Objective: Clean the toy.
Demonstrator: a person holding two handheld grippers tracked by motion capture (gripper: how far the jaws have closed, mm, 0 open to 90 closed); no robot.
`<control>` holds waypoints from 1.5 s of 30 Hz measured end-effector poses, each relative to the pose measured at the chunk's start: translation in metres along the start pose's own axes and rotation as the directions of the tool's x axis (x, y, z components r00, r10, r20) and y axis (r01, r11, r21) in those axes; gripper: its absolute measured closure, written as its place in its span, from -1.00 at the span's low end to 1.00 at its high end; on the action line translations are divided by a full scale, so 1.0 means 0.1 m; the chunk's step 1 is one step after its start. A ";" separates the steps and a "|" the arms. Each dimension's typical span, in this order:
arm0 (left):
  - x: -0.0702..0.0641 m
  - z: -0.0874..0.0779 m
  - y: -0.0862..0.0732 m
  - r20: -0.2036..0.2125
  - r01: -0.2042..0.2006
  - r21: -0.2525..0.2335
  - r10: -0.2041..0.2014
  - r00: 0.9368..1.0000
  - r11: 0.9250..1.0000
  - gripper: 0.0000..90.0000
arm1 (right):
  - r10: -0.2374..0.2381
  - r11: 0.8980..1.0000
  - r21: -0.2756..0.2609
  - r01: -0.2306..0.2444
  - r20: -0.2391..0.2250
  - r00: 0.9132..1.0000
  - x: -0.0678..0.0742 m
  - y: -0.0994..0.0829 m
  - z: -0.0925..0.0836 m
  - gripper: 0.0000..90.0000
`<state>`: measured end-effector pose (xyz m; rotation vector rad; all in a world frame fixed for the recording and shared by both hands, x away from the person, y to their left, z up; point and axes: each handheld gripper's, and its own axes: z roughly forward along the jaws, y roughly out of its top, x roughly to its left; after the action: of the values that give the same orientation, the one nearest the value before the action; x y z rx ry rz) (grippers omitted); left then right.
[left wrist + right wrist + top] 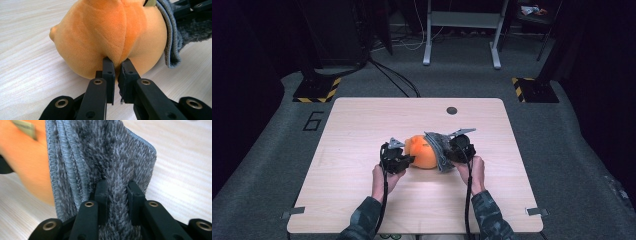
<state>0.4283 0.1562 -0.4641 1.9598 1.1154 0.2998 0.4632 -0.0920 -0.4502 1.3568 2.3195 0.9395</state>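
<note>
An orange plush toy (424, 152) lies near the middle of the wooden table (362, 130). A grey fluffy cloth (438, 148) drapes over its right side. My left gripper (406, 161) is at the toy's left, and in the left gripper view its jaws pinch a fold of the orange plush (110, 32) at the gripper (116, 64) tip. My right gripper (451, 153) is at the toy's right, shut on the grey cloth (110, 157), whose pile bulges between the jaws of the gripper (116, 190). The toy (27, 160) shows blurred behind the cloth.
A dark round hole (452, 110) sits near the table's far edge. Beyond the table is grey carpet with a white desk frame (462, 30) and black stands with yellow-black striped bases (317, 90). The person's sleeves (362, 220) come in at the near edge.
</note>
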 end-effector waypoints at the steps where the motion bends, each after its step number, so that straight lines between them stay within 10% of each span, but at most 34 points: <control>1: 0.00 0.00 0.00 -0.001 -0.005 0.004 0.005 1.000 1.000 0.87 | 0.012 1.000 0.012 -0.012 0.003 1.000 -0.03 -0.02 0.04 0.65; 15: 0.01 0.00 0.01 -0.001 -0.009 0.004 0.009 1.000 1.000 0.86 | 0.081 0.989 0.124 -0.082 0.008 0.997 -0.24 -0.19 0.33 0.65; 23: 0.01 0.00 0.00 -0.001 -0.006 -0.001 0.006 1.000 1.000 0.86 | 0.068 0.997 -0.023 -0.067 0.023 0.997 -0.22 -0.06 -0.12 0.65; 28: 0.01 0.00 0.00 -0.004 -0.008 -0.003 0.008 1.000 1.000 0.85 | -0.015 0.995 -0.096 0.014 -0.011 1.000 0.04 0.12 -0.34 0.65; 45: 0.02 -0.01 -0.03 -0.017 -0.021 -0.014 0.021 1.000 1.000 0.47 | -0.045 0.998 -0.042 0.044 -0.017 0.999 0.17 0.12 -0.11 0.65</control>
<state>0.4269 0.1590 -0.4659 1.9607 1.1013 0.3356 0.4563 -0.0774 -0.4324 1.2798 2.3198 0.9850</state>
